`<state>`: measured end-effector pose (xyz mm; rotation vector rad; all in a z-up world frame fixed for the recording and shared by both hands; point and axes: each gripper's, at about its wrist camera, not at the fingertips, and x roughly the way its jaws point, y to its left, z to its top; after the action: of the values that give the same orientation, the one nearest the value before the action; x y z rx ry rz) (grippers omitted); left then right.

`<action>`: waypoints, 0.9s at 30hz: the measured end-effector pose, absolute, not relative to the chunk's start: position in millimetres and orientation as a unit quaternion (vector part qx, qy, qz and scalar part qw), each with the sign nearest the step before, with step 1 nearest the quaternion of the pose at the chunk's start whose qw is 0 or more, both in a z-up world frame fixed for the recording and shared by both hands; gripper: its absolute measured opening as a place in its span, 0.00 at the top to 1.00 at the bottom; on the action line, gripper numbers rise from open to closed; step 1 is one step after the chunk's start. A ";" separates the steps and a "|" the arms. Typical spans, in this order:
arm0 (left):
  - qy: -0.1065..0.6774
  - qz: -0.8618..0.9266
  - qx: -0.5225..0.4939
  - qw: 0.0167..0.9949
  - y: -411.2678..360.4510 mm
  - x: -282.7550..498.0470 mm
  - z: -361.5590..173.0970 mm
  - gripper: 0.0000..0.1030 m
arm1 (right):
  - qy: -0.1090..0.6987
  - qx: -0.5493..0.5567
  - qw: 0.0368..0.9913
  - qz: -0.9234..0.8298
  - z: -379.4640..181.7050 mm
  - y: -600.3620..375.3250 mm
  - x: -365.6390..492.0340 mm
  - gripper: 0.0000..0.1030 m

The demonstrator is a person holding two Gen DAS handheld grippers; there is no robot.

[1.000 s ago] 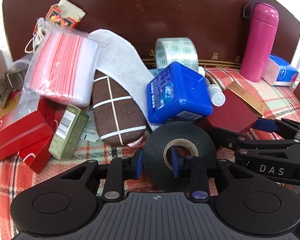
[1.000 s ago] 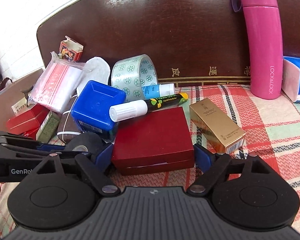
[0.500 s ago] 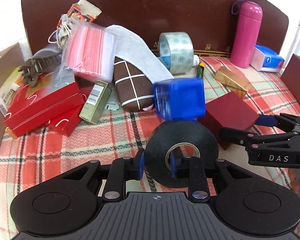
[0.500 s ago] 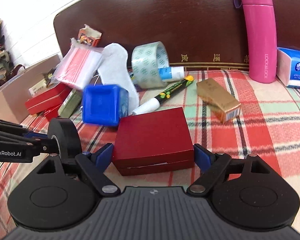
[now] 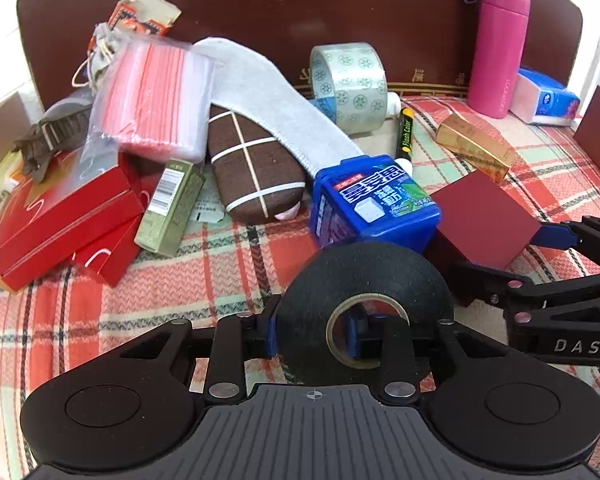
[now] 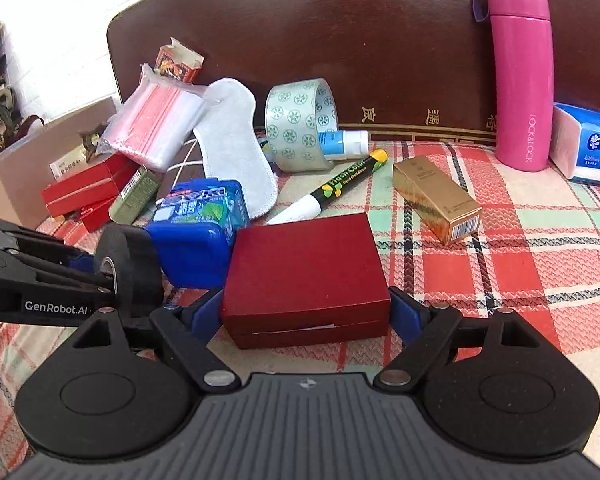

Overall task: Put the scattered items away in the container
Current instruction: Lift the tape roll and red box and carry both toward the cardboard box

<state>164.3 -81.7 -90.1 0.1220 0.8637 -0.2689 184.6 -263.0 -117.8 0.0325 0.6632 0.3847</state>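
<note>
Clamping black tape roll (image 5: pixel 364 300) in left jaws, right jaws gripping maroon box (image 6: pixel 306 276), bare plaid cloth (image 6: pixel 520 280) rightward

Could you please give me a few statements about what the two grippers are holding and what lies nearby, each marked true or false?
1. The left gripper is shut on the black tape roll. True.
2. The right gripper holds the blue box. False: it grips the dark red box.
3. The pink flask stands upright by the dark backboard. True.
4. The gold box lies on top of the dark red box. False: it lies on the checked cloth.
5. The marker pen is capped white. True.
</note>
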 end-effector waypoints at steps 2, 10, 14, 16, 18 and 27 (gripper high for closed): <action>0.415 -0.130 0.059 0.898 -82.3 165.3 -91.3 0.63 | 0.325 0.016 0.927 0.188 -117.3 -263.1 183.3 0.16; 0.428 -0.137 0.059 0.892 -78.0 152.0 -84.3 0.75 | 0.331 0.018 0.924 0.191 -115.3 -263.5 178.1 0.17; 0.438 -0.142 0.070 0.885 -69.8 129.9 -82.9 0.75 | 0.334 0.009 0.920 0.204 -111.8 -262.0 158.6 0.17; 0.446 -0.141 0.081 0.880 -62.9 114.7 -82.3 0.75 | 0.336 0.001 0.917 0.214 -110.6 -260.2 145.6 0.17; 0.453 -0.142 0.092 0.875 -56.0 98.8 -81.3 0.75 | 0.339 -0.005 0.913 0.226 -109.3 -257.7 132.1 0.17; 0.480 -0.153 0.147 0.851 -28.3 39.9 -79.9 0.75 | 0.350 -0.051 0.891 0.284 -109.0 -230.7 74.6 0.17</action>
<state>39.9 -28.3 -79.9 0.3100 1.0097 -0.3229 74.6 -230.7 -109.0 -0.1063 0.7258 0.5902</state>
